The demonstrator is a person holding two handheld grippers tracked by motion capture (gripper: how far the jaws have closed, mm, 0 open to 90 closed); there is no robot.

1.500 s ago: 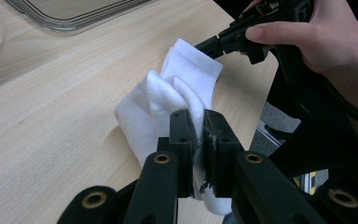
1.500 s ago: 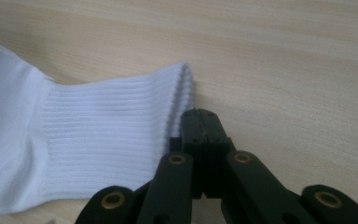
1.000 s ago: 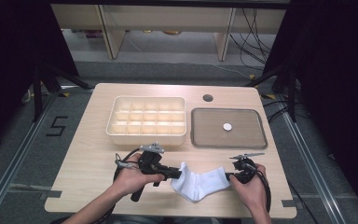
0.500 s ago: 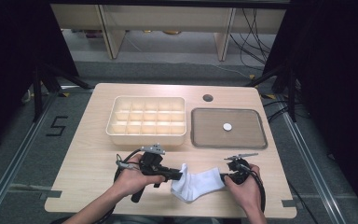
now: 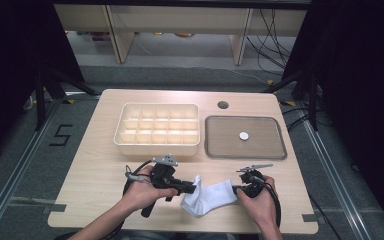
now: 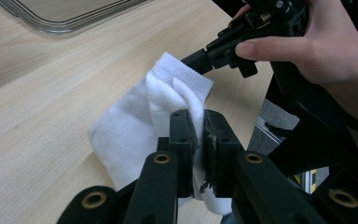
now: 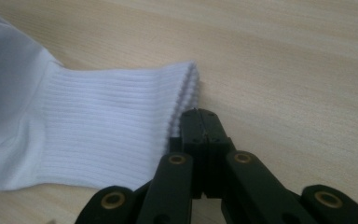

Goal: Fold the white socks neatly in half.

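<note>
Since a second ago the right gripper (image 5: 239,188) has slid inward toward the white cotton ankle sock (image 5: 208,196), and the right hand has turned a little; the left gripper (image 5: 190,188) has hardly shifted. That sock lies crumpled on the pale wooden counter (image 5: 95,165), near its front edge, well in front of the cream plastic compartment box (image 5: 157,128) and the grey rimmed tray (image 5: 275,150) behind it. Judging by the layout, the step in hand looks like folding or straightening the sock, each gripper working one end. In the left gripper view, the left gripper's fingers (image 6: 182,140) are pinching a raised fold of sock fabric between them, cloth bulging above and below the grip. In the right gripper view, the right gripper's fingers (image 7: 192,130) are pressed together just beside the ribbed cuff (image 7: 116,135), touching its edge at most, with no cloth visibly caught between them. The next move probably calls for the right fingers to spread and take the cuff before either end is lifted or drawn across. From the high view the right gripper seems to meet the sock, and only its own camera reveals the miss; likewise, the pinched fold is plain only along the left jaws.
</note>
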